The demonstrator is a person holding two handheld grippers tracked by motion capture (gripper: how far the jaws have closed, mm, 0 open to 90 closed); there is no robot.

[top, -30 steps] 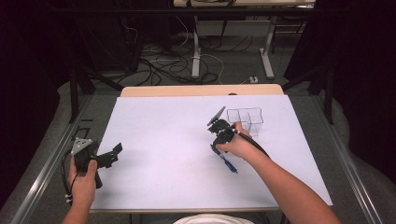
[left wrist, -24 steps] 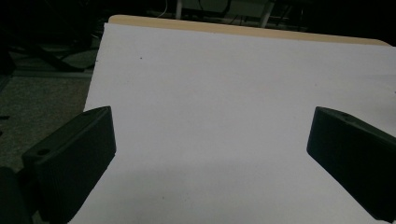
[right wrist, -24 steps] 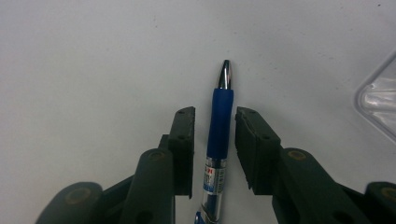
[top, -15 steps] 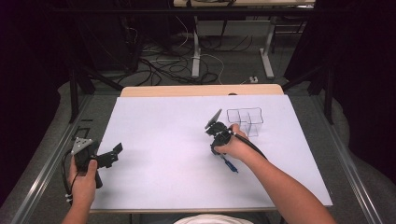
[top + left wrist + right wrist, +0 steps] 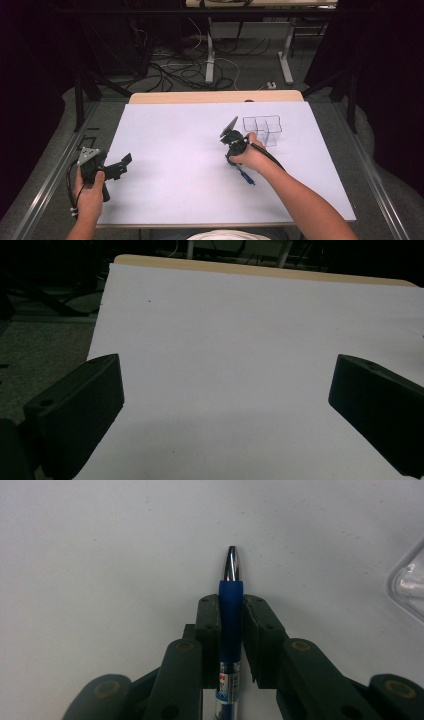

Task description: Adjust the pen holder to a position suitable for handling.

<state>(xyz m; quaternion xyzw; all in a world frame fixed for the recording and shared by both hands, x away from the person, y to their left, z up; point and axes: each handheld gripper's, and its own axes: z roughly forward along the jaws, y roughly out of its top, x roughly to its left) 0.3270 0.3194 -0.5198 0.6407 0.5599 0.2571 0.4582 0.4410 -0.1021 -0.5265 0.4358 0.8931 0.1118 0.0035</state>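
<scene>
Currently right gripper point(image 5: 231, 611) jaws clamp the blue pen point(image 5: 230, 630), tip pointing out ahead, likely for accurate placing; clear organizer point(image 5: 263, 129) just beyond them. Left gripper point(image 5: 225, 405) jaws spread wide, idle over counter point(image 5: 175, 165).

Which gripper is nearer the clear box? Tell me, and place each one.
Right. The right gripper, shut on a pen, sits just left of the clear box. The left gripper hangs open at the table's near-left edge, far from it.
</scene>
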